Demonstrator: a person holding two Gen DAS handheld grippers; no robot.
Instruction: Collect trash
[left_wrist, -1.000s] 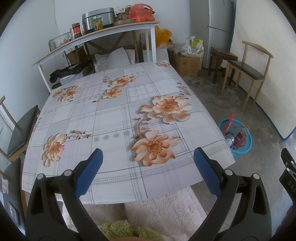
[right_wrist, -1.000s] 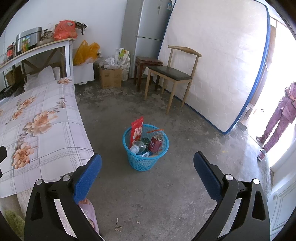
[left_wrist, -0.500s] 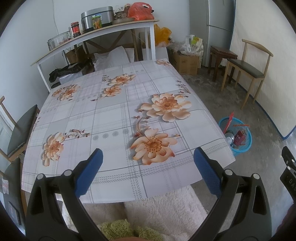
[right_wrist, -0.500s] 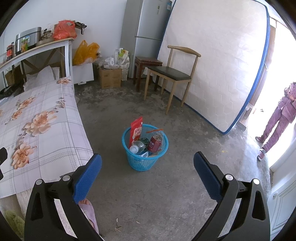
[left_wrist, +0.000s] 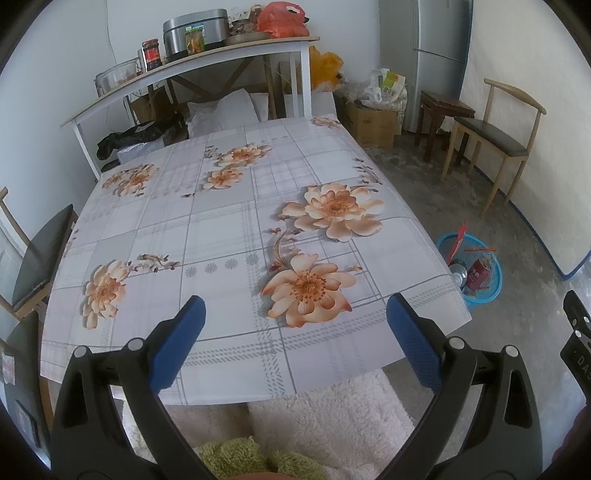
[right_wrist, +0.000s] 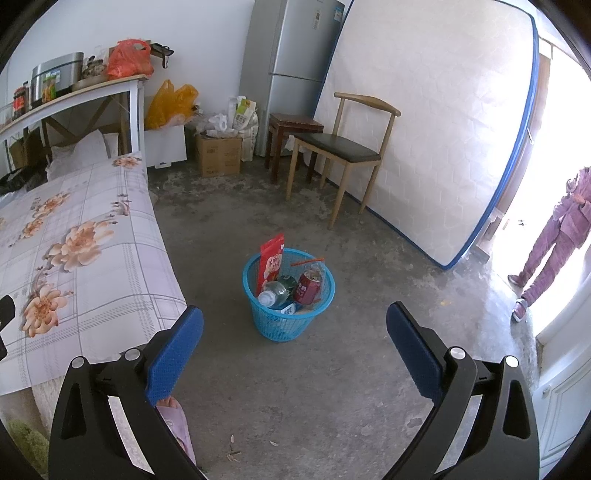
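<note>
Inside one blue basket (right_wrist: 289, 325): one can (right_wrist: 307, 288), one bottle (right_wrist: 274, 294), one red packet (right_wrist: 271, 260)

The basket (right_wrist: 289, 295) stands on the floor (right_wrist: 332, 387) right of the table (right_wrist: 85, 258) — a bottle (right_wrist: 273, 295), can (right_wrist: 308, 286) and packet (right_wrist: 271, 260) inside (chair (right_wrist: 343, 155) behind it).

The left wrist view looks down from the near end along the floral table (left_wrist: 229, 229), close above it. The right wrist view faces the concrete floor. Both share the blue basket (left_wrist: 493, 282) (right_wrist: 288, 325) (right edge versus centre frame).
</note>
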